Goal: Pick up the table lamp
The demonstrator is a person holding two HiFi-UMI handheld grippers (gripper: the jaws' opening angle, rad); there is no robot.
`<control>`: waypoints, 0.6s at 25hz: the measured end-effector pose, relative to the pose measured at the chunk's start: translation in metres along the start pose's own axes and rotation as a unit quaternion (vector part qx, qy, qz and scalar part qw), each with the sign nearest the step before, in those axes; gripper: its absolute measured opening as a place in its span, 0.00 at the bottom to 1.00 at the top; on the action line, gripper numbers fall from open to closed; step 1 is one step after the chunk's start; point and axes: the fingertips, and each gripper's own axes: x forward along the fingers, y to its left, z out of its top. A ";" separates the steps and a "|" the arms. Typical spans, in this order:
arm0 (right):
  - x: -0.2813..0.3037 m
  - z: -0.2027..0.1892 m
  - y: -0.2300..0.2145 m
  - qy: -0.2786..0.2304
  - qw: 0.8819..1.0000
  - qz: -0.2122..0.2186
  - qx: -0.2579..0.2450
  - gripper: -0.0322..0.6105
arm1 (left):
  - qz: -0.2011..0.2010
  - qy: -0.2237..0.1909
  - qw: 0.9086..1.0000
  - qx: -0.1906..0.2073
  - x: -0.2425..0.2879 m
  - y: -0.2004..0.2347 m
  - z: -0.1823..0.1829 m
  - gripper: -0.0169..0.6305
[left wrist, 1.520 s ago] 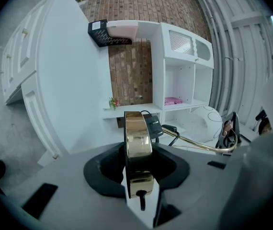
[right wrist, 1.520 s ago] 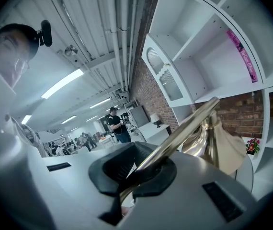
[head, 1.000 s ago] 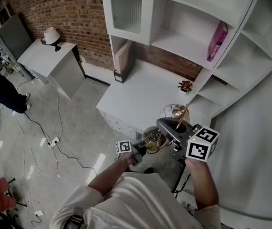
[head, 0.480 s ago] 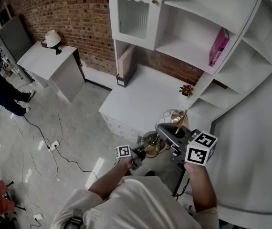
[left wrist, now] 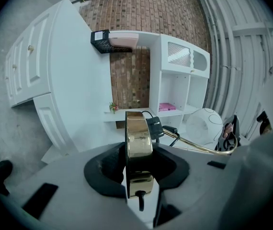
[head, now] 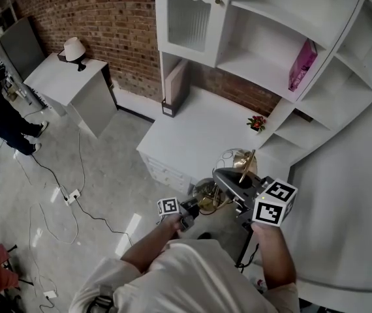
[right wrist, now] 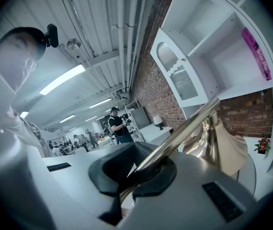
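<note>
Gleaming brass, the lamp (head: 207, 194) has a round base (left wrist: 139, 133), thin stem (right wrist: 184, 126) and white globe (left wrist: 204, 126). The left gripper (left wrist: 139, 166) pinches the base's rim; the right gripper (right wrist: 137, 172) clamps the stem.

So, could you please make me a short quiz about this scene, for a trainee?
1. True or false: the left tool grips the lamp's round brass base.
2. The right tool is shut on: A) the lamp's stem; B) a cup; C) a spoon.
3. Fill in: the book standing on the shelf is ____ in colour.
Key: 1 true; 2 A; 3 pink.
</note>
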 end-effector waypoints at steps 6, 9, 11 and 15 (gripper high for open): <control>0.003 -0.003 0.002 0.003 1.000 0.001 0.000 0.07 | 0.016 -0.002 1.000 -0.009 -0.004 0.006 -0.001 0.22; 0.005 -0.002 0.004 0.009 1.000 -0.002 -0.003 0.07 | -0.009 -0.003 1.000 -0.005 -0.002 -0.002 0.000 0.22; 0.005 -0.003 0.005 0.009 1.000 -0.001 -0.004 0.07 | -0.019 -0.004 1.000 -0.009 -0.001 -0.005 -0.001 0.22; 0.005 -0.003 0.006 0.012 1.000 -0.003 -0.003 0.07 | -0.012 -0.004 1.000 -0.009 -0.003 -0.003 -0.001 0.22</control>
